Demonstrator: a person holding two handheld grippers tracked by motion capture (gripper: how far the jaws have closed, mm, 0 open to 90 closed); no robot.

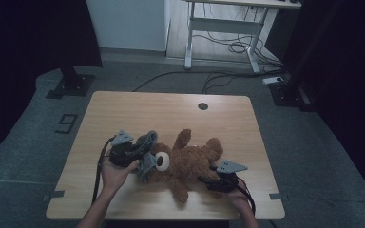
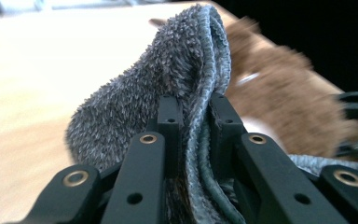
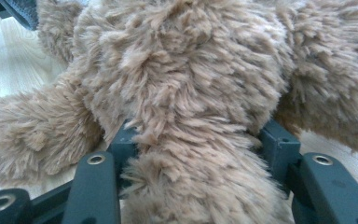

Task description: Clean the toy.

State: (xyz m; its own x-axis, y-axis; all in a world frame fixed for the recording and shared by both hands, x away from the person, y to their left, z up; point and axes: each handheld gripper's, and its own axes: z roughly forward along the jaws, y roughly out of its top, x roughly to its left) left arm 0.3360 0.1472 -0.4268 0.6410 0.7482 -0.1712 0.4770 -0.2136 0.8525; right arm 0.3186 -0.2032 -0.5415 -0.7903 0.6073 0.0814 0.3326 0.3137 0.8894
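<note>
A brown teddy bear (image 1: 185, 159) lies on its back on the wooden table (image 1: 138, 111); the left gripper (image 2: 193, 109) pinches a grey fuzzy cloth (image 2: 168, 79) at the bear's head; the right gripper (image 3: 200, 140) clasps one plush leg.

A shaggy brown plush bear (image 3: 191, 84) and a nubby grey terry cloth (image 2: 168, 79) lie on a smooth pale wood table (image 1: 138, 109).
</note>
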